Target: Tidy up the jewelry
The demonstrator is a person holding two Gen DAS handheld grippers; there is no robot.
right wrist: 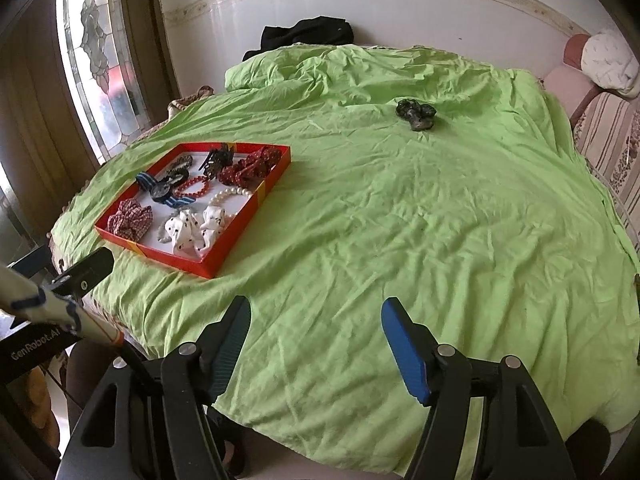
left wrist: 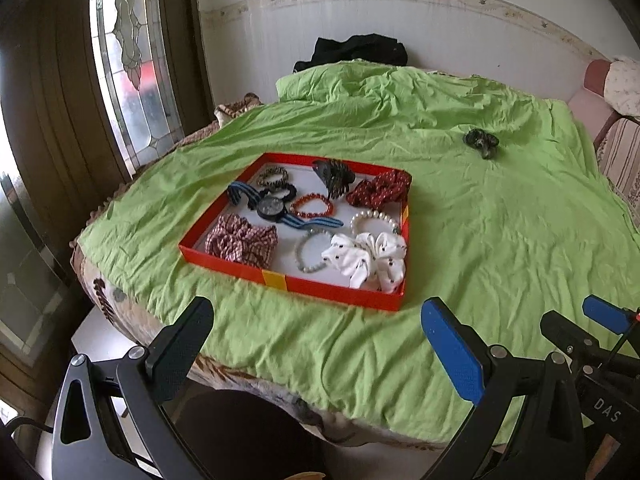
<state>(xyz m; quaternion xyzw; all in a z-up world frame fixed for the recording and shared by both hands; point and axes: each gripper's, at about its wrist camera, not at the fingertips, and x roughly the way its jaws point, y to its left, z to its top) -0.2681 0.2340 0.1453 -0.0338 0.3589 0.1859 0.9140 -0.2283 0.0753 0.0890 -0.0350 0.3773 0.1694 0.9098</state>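
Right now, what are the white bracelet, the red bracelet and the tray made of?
White bracelet: round, glossy, cream beads, which look like pearls, maybe fake. Red bracelet: shiny orange-red beads that may be glass or plastic; I can't tell which. Tray: thin, flat, matte red walls with sharp folded corners, so probably cardboard.

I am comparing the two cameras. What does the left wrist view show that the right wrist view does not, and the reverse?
Only the left wrist view shows the grey bead bracelet whole; in the right view the white scrunchie mostly hides it. Only the right wrist view shows a cream sleeve at the left. Both show the red tray, the dark scrunchie alone on the green sheet, and both tools, left tool and right tool, open and empty.
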